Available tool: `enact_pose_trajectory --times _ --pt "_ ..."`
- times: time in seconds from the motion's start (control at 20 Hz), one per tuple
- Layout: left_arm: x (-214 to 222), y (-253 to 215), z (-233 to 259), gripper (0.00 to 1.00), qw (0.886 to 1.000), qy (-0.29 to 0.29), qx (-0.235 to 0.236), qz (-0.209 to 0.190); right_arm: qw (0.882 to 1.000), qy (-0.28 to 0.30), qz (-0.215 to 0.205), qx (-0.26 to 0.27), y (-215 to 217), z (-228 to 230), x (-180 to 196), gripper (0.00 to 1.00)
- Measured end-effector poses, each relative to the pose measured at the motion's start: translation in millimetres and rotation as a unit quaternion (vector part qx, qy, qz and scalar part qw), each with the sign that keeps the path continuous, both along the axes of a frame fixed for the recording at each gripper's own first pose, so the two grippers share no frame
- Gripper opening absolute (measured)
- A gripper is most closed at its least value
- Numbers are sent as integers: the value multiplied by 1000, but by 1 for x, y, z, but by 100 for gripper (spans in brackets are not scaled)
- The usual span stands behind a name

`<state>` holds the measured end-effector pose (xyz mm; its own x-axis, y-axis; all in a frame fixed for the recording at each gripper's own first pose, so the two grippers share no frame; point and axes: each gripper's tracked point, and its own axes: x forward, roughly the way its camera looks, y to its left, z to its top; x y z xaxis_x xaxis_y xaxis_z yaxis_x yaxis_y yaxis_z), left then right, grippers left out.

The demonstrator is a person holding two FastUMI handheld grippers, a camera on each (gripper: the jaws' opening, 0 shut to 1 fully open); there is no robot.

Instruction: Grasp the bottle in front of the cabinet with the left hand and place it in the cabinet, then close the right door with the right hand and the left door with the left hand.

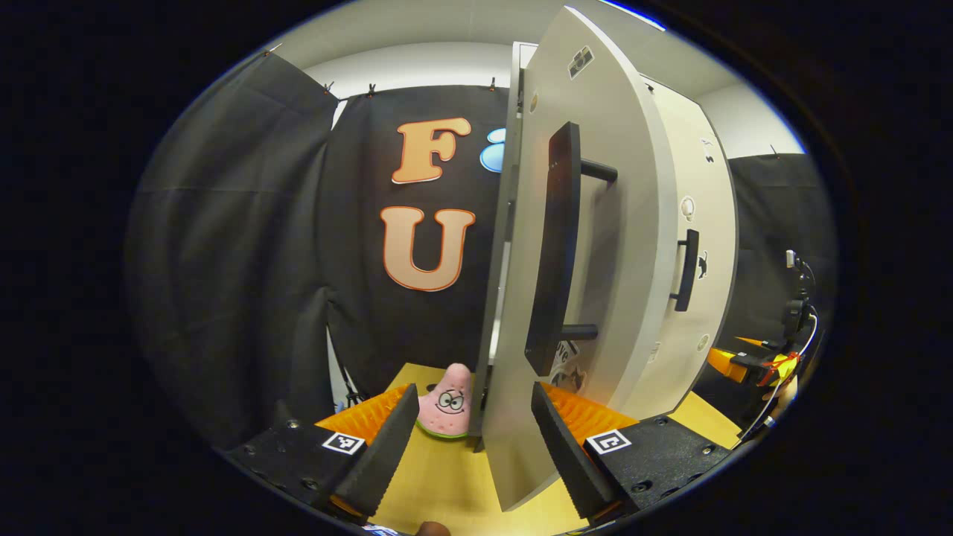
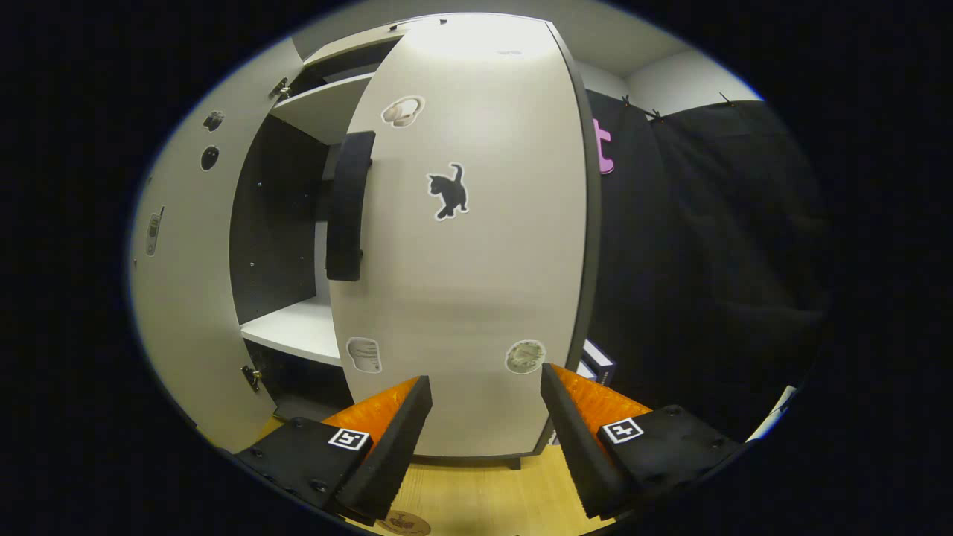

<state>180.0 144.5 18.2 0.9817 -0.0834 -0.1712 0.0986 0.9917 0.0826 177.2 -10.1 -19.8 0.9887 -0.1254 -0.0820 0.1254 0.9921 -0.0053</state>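
Left gripper (image 1: 470, 424): jaws spread wide, gripping nothing; the free edge of the left door (image 1: 588, 246) stands in the gap between its fingers, nearer the right one. I cannot tell whether that finger touches the panel.
Left door: swung out, seen nearly edge-on in the left gripper view, its long dark handle (image 1: 555, 246) facing the camera. In the right gripper view it hangs open at the far left, with hinges along its inner side.
Right gripper (image 2: 485, 417): jaws wide apart, empty, pointed square at the face of the right door (image 2: 476, 246), just short of its lower part.
Right door: almost shut; its handle (image 2: 348, 205) runs along its left edge, and a tall gap remains between that edge and the left door.
Cabinet (image 2: 298, 327): through the gap show a dark back wall, a white shelf low down and another shelf up high.
Bottle: I cannot make it out on the shelf parts that show.
Table (image 1: 447, 476): bare yellow wood between and ahead of both pairs of fingers.
Toy (image 1: 445, 402): a pink star figure stands on the table left of the left door's edge, close to the left gripper's left finger.
Open room: wide space left of the left door up to the black cloth wall; dark cloth also right of the cabinet.
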Motion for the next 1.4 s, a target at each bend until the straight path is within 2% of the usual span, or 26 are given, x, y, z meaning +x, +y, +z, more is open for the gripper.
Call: enact_pose_trajectory --times 0.15,0.4,0.6,1.0,1.4 --pt "8 -26 -4 93 1000 2 -4 -22 1000 -17 -8 -23 -25 17 -38 97" --pt "30 -41 -12 93 1000 -14 13 -9 999 -36 -35 -19 -71 31 -94 97" --pt "46 -63 -19 93 1000 -10 -5 -20 997 -48 -64 -15 -108 39 -127 97" --pt "108 -121 -42 94 997 -12 -37 -73 993 -51 -103 -16 -150 39 -158 97" --pt "117 -122 -54 93 997 -9 -43 -66 994 -50 -101 -9 -151 36 -156 98"
